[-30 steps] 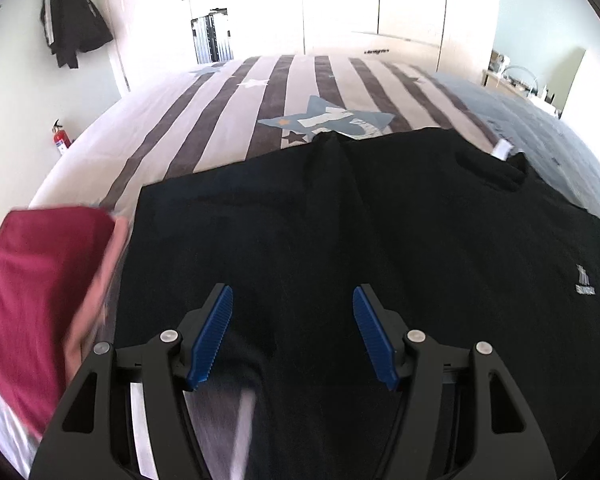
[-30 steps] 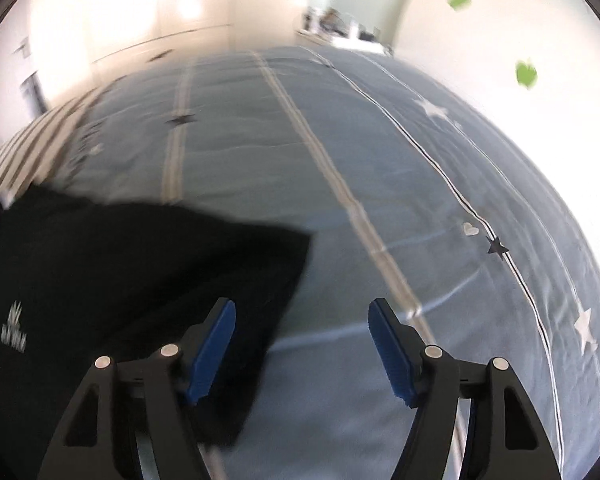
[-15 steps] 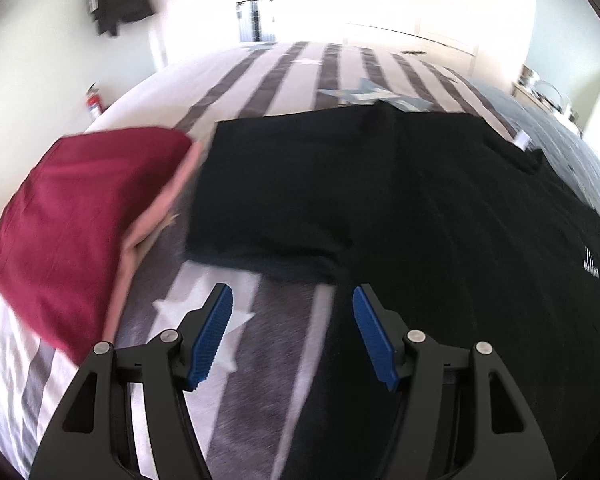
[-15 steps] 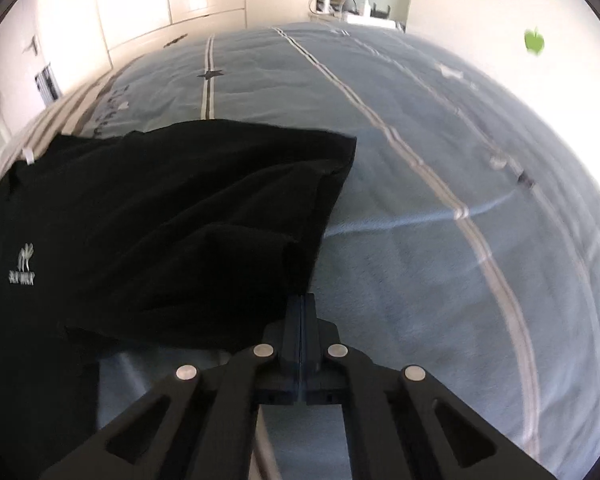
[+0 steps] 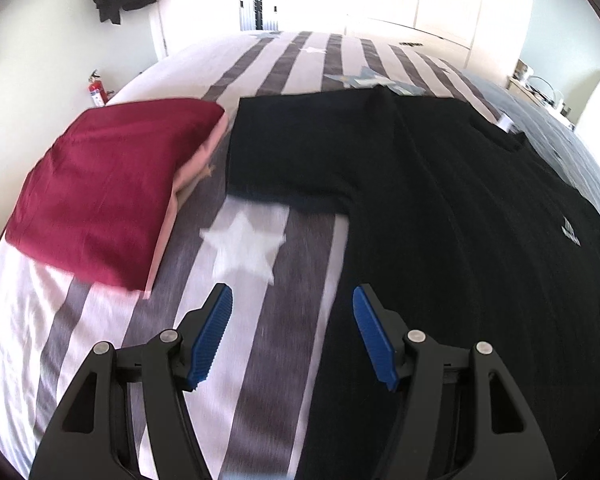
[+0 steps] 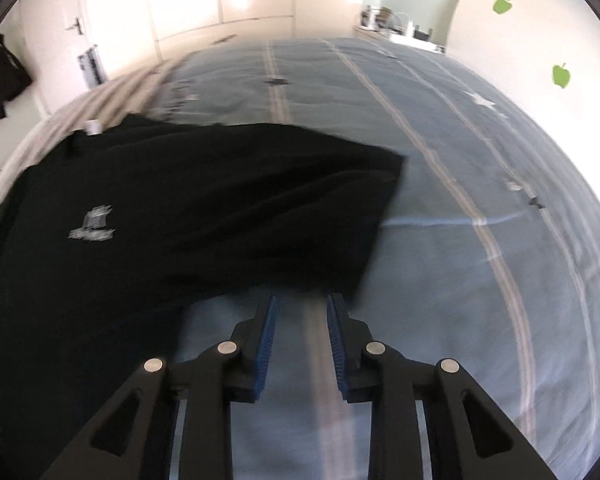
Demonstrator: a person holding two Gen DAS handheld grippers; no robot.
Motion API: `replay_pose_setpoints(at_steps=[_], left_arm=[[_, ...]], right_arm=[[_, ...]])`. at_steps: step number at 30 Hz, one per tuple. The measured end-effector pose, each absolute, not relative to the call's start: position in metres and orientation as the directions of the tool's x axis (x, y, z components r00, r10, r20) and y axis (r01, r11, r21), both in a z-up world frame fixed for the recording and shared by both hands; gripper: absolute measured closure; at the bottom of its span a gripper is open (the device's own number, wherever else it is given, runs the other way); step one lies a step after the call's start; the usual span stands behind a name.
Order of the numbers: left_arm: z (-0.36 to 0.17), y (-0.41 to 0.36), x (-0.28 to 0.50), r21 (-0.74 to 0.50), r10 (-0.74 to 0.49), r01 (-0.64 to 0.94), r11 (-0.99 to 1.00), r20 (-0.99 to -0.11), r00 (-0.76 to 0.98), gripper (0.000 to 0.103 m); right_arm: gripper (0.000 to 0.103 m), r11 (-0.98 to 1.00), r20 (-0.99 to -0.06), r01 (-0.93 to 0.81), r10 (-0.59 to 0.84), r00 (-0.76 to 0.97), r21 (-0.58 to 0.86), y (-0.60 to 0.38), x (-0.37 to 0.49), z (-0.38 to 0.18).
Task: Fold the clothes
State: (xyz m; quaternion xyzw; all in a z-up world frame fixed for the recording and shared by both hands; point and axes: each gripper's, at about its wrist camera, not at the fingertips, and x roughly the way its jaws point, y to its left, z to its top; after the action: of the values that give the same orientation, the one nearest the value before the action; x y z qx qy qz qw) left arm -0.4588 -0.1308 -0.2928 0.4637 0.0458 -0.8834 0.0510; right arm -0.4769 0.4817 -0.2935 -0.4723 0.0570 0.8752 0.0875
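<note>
On the bed (image 5: pixel 244 364), the black T-shirt (image 5: pixel 440 208) lies spread flat, chest up, both sleeves out; a folded red garment (image 5: pixel 104 196) sits beside its left sleeve (image 5: pixel 296 152). My left gripper (image 5: pixel 292 336) hangs wide open, empty, over bare sheet by the shirt's side edge. Right gripper (image 6: pixel 300 340) is narrow, opening, nothing between the pads, just short of the right sleeve (image 6: pixel 340 216). I judge sleeves fold first: pinch each cuff's one layer, carry inward together.

One black T-shirt (image 5: pixel 440 208), two folded garments (image 5: pixel 100 196), two tools (image 5: pixel 292 332)
</note>
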Motion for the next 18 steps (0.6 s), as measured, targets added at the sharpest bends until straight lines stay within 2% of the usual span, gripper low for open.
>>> replay_pose_setpoints(at_steps=[6,10,14,18], left_arm=[[-0.292,-0.142,-0.390,-0.023,-0.020,0.077,-0.997,-0.854,-0.519,0.042],[-0.290,-0.153,-0.343,0.003,-0.025,0.046,-0.999,-0.869,-0.494,0.042],[-0.292,-0.165,-0.300,-0.003,-0.017,0.042,-0.999,-0.887,-0.462,0.041],[-0.293,-0.167,-0.267,-0.005,-0.013,0.039,-0.999,-0.895,-0.446,0.041]], right_arm=[[0.077,-0.990,-0.853,-0.125,0.008,-0.522,0.067,0.408,-0.409,-0.303],[0.077,-0.997,-0.866,-0.077,0.020,-0.500,0.022,0.374,-0.348,-0.306],[0.068,-0.999,-0.886,-0.040,0.028,-0.464,-0.010,0.346,-0.300,-0.311],[0.066,-0.998,-0.898,-0.051,0.044,-0.438,-0.024,0.337,-0.265,-0.313]])
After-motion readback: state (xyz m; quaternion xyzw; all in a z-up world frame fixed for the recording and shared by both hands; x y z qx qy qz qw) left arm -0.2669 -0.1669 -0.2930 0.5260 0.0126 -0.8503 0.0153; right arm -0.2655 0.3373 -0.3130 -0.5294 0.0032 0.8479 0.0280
